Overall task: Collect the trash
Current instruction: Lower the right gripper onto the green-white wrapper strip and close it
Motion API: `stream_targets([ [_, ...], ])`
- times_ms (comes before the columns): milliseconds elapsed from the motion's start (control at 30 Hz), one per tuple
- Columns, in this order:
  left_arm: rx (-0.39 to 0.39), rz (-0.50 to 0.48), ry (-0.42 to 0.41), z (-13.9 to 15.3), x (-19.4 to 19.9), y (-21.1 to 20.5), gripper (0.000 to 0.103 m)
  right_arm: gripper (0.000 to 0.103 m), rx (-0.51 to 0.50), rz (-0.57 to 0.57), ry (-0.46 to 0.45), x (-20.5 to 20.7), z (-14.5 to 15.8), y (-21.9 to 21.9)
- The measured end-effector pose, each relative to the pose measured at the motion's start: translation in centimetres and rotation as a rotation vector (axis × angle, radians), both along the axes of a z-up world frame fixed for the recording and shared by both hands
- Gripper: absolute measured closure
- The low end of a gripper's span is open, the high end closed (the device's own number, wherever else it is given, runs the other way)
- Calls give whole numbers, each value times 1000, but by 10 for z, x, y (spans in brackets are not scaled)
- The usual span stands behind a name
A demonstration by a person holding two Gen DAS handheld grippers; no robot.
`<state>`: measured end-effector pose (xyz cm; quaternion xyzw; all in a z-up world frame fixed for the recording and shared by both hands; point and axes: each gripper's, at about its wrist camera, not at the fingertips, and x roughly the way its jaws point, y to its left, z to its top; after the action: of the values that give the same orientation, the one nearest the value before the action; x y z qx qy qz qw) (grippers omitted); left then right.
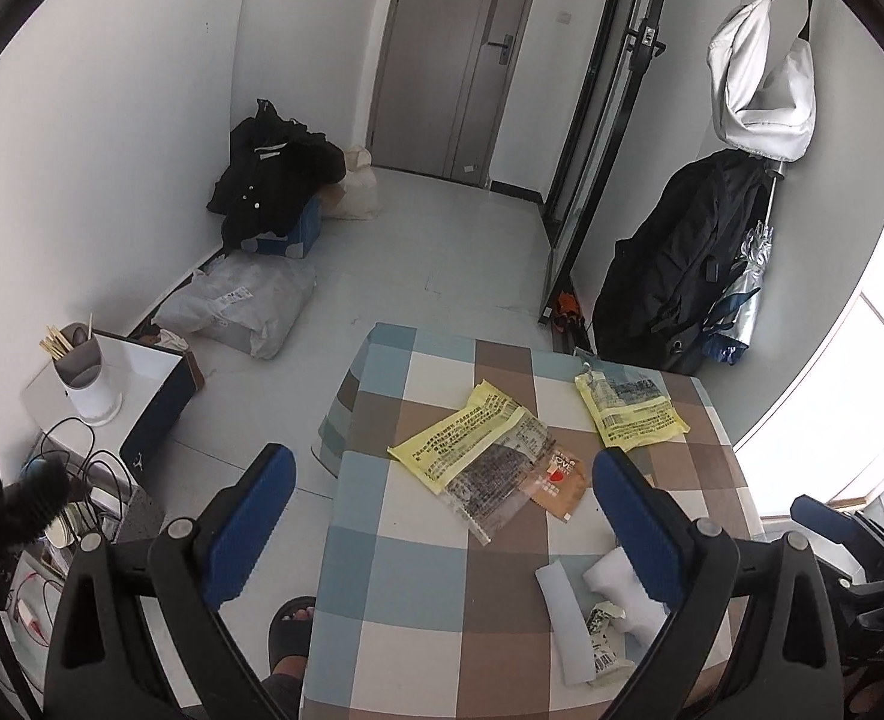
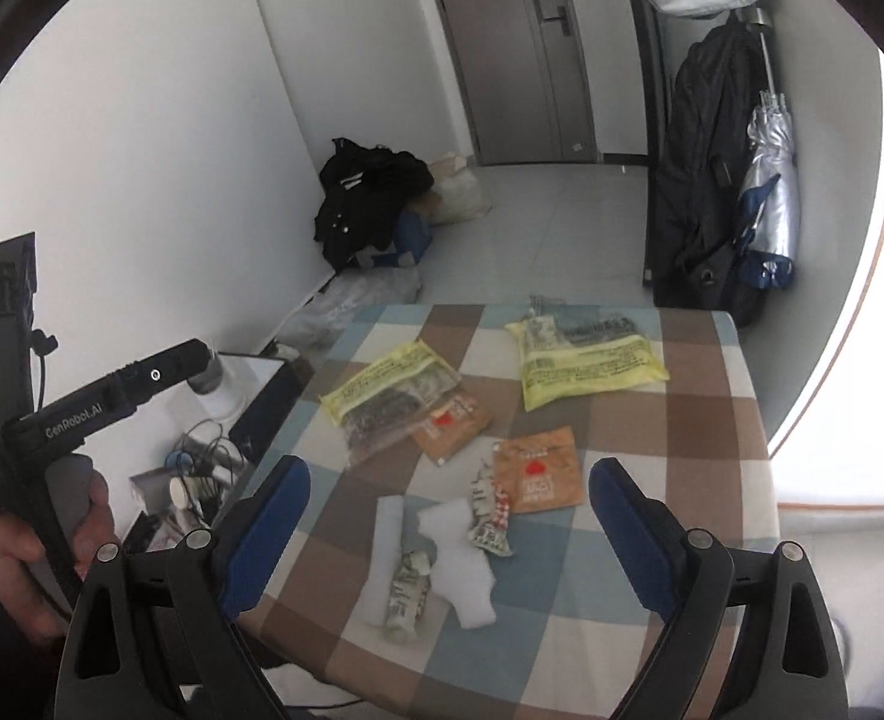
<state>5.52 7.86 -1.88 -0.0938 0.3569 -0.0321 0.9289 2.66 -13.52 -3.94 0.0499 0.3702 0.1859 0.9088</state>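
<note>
Right wrist view — I see both blue-padded grippers [image 2: 449, 510] [image 1: 442, 498] spread wide, empty, above the checkered tablecloth [image 2: 700, 420]; yellow plastic wrappers [image 2: 589, 363] at 12 o'clock.

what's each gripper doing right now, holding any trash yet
Left gripper: open, holding nothing, above the checkered tablecloth.
Right gripper: open, holding nothing, above the crumpled white wrappers.

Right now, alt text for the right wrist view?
Open right gripper hovers over a checkered table strewn with trash: two yellow bags, two orange sachets, crumpled wrappers and white tissue. At left, a hand holds the left gripper; a door stands behind.
</note>
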Motion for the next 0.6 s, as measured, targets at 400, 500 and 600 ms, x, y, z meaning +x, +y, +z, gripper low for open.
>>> stream_targets([
  [400, -49, 10, 62, -8, 7, 6, 5, 9, -69, 53, 114, 31, -18, 6],
  [500, -46, 27, 62, -7, 11, 8, 5, 9, -108, 81, 132, 46, -20, 8],
  [600, -67, 41, 61, -6, 13, 13, 5, 10, -128, 116, 154, 63, -23, 11],
])
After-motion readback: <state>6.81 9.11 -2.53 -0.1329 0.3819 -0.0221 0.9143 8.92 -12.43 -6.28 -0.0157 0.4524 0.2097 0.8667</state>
